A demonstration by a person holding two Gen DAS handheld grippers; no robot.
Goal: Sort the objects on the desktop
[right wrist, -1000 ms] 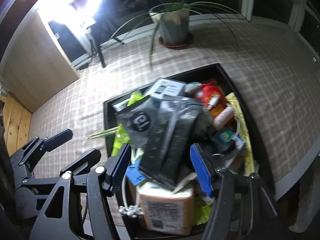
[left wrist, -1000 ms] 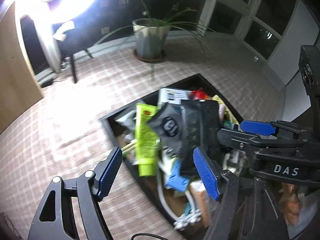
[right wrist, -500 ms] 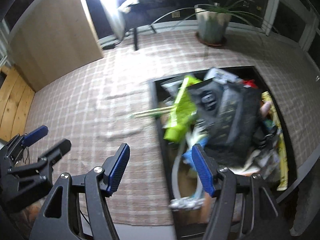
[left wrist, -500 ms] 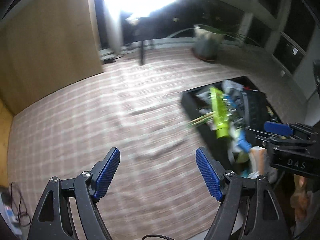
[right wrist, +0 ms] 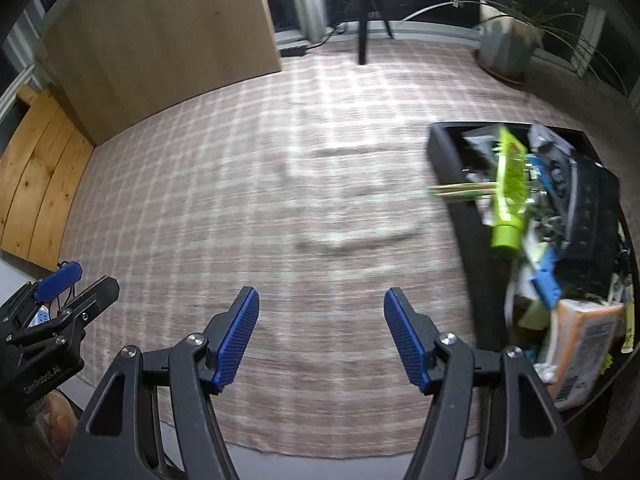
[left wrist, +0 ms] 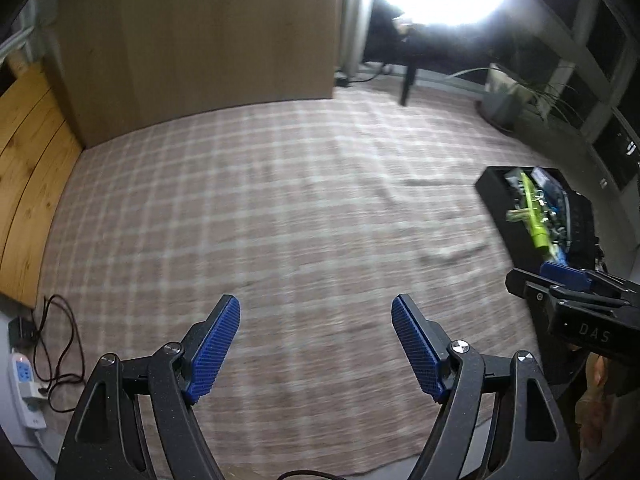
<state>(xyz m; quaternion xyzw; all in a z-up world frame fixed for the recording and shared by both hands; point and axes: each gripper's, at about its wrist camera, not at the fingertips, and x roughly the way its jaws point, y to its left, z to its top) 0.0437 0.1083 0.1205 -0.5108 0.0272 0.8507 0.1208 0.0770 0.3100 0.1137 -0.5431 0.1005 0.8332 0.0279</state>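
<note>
Left gripper [left wrist: 316, 344] spread wide, nothing between pads, over bare checked tablecloth [left wrist: 280, 208]. Right gripper [right wrist: 320, 336] likewise released, empty. Black tray [right wrist: 444, 152] far right, heaped: green tube [right wrist: 508, 196], chopsticks [right wrist: 460, 191], orange packet [right wrist: 580, 340].

**Where everything sits on my rig right now**

From where I'm looking, the checked cloth [right wrist: 280, 184] covers the surface, bare across its middle. The tray [right wrist: 444, 152] sits on it at the right, crammed with stuff: a tube [right wrist: 508, 196] lies on top near its left wall, sticks [right wrist: 460, 191] poke out over that wall, and a wrapped pack [right wrist: 580, 344] fills the near end. A potted plant [right wrist: 506, 46] stands behind the tray. A wooden panel [left wrist: 200, 40] stands at the back left, and a power strip [left wrist: 26, 384] lies off the cloth's near left corner.
</note>
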